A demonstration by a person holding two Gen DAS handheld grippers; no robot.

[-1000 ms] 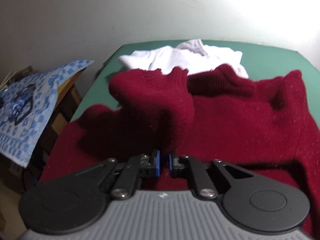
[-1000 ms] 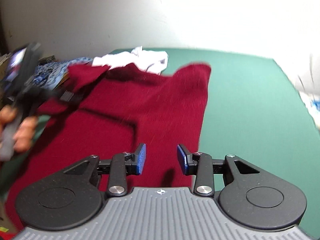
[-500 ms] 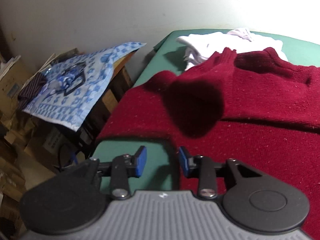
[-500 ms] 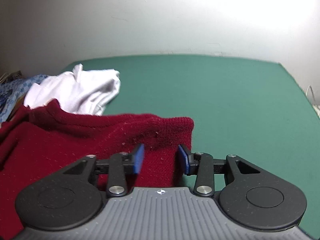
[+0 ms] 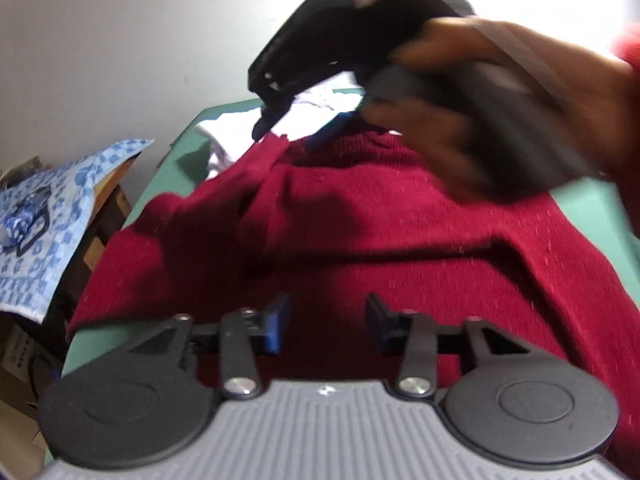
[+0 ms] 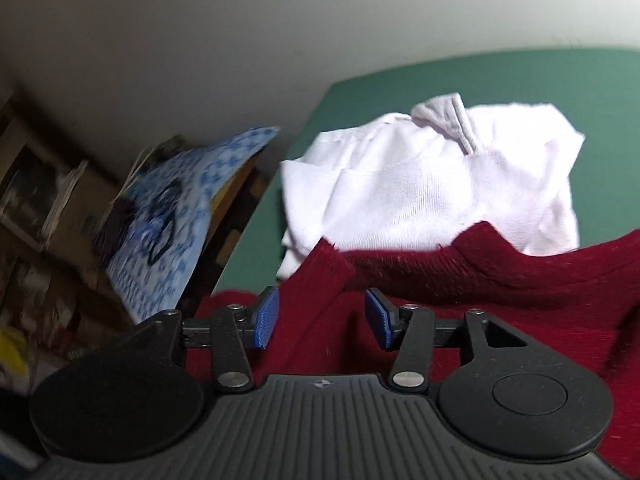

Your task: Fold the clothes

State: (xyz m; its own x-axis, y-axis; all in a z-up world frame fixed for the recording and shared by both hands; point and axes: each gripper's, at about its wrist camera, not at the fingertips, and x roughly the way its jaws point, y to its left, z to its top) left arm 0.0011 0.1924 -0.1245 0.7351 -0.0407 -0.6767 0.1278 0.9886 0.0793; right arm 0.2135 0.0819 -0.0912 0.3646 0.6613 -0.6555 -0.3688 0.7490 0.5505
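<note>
Lying spread over the green table point(image 5: 588, 204), the red sweater point(image 5: 400, 240) fills most of the left wrist view, its near part running under and between the fingers of the left gripper point(image 5: 324, 322); those fingers stand wide apart with nothing pinched, the knit showing through the gap and not touching either blue pad as far as can be told; toward 10 o'clock from the gap a fold of the sweater rises into a ridge, and the hem ends at 9 o'clock where bare table shows. At 12 to 2 o'clock in that view the person's right hand point(image 5: 500, 120) carries the right gripper point(image 5: 304, 128), blurred, its tips pointing down at the sweater's far edge near the white garment point(image 5: 232, 132); contact there cannot be judged.

In the right wrist view the right gripper point(image 6: 322, 322) is parted too, holding nothing; the sweater point(image 6: 500, 280) lies between and beyond its fingers, a raised fold climbing from the gap toward 12 o'clock; the collar edge runs off toward 2 o'clock; the white garment point(image 6: 420, 184) sits just past it, touching the red edge. At 9 to 10 o'clock, off the table, lies a blue patterned cloth point(image 6: 180, 208) over cluttered boxes.
</note>
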